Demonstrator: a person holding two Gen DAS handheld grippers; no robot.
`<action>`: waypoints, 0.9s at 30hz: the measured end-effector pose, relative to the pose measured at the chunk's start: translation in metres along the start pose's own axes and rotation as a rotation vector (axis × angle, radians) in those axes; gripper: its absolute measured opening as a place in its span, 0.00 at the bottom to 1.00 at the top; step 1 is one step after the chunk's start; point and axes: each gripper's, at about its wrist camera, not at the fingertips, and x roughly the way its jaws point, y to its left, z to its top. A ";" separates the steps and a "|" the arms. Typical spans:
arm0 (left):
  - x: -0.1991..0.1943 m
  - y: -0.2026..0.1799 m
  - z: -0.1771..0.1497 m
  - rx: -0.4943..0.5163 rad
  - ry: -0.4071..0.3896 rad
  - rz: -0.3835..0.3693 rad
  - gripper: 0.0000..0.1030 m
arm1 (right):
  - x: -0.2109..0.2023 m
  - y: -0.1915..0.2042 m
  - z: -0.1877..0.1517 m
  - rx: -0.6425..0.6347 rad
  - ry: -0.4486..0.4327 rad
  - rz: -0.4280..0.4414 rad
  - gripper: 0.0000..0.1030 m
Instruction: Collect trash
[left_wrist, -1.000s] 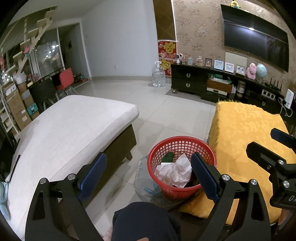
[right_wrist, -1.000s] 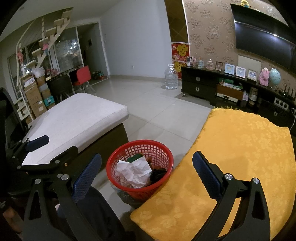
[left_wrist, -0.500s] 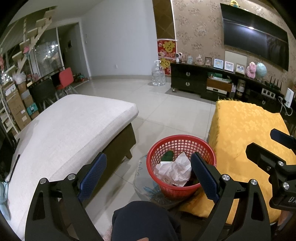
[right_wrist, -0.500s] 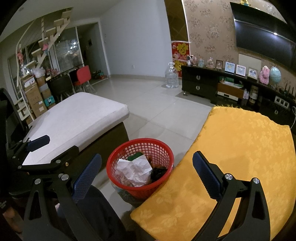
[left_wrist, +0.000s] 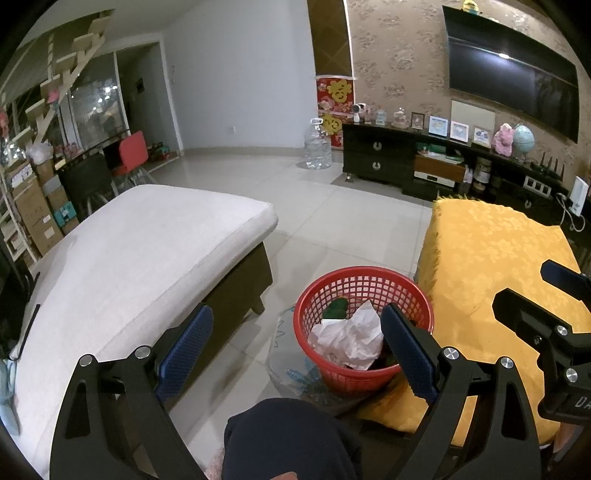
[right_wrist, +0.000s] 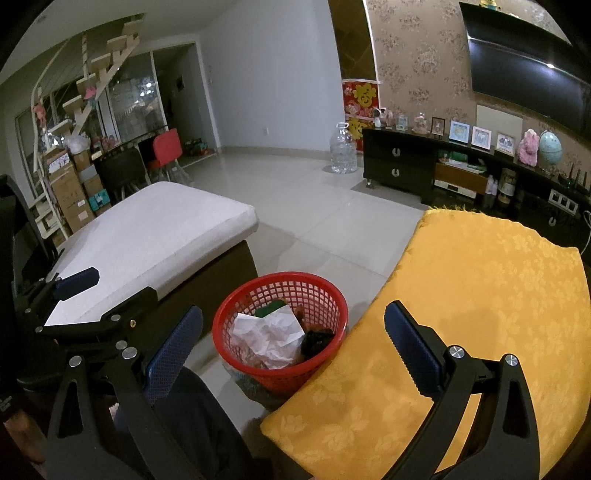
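We see one round red lattice basket (left_wrist: 364, 291) holding crumpled white paper (left_wrist: 351, 338); both grippers' (left_wrist: 295, 339) (right_wrist: 293, 338) jaws gape wide, empty.

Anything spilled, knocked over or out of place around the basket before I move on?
Nothing stands out. The red basket stands upright on the floor between the white cushion and the yellow cloth, with crumpled paper inside. Both the left gripper and right gripper are open and empty.

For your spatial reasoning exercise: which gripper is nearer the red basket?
Left, though only slightly. The left gripper hangs just above and before the red basket; the right gripper hangs over the yellow cloth's edge beside it.
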 end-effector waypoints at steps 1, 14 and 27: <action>-0.001 0.000 -0.001 0.000 0.000 0.000 0.86 | 0.000 0.000 0.000 -0.001 0.000 -0.001 0.93; -0.001 0.000 0.001 0.000 0.002 -0.001 0.86 | -0.002 0.000 0.000 0.001 0.004 0.000 0.93; -0.001 -0.002 -0.002 0.007 0.006 0.001 0.86 | -0.011 0.002 -0.007 0.008 0.011 0.000 0.93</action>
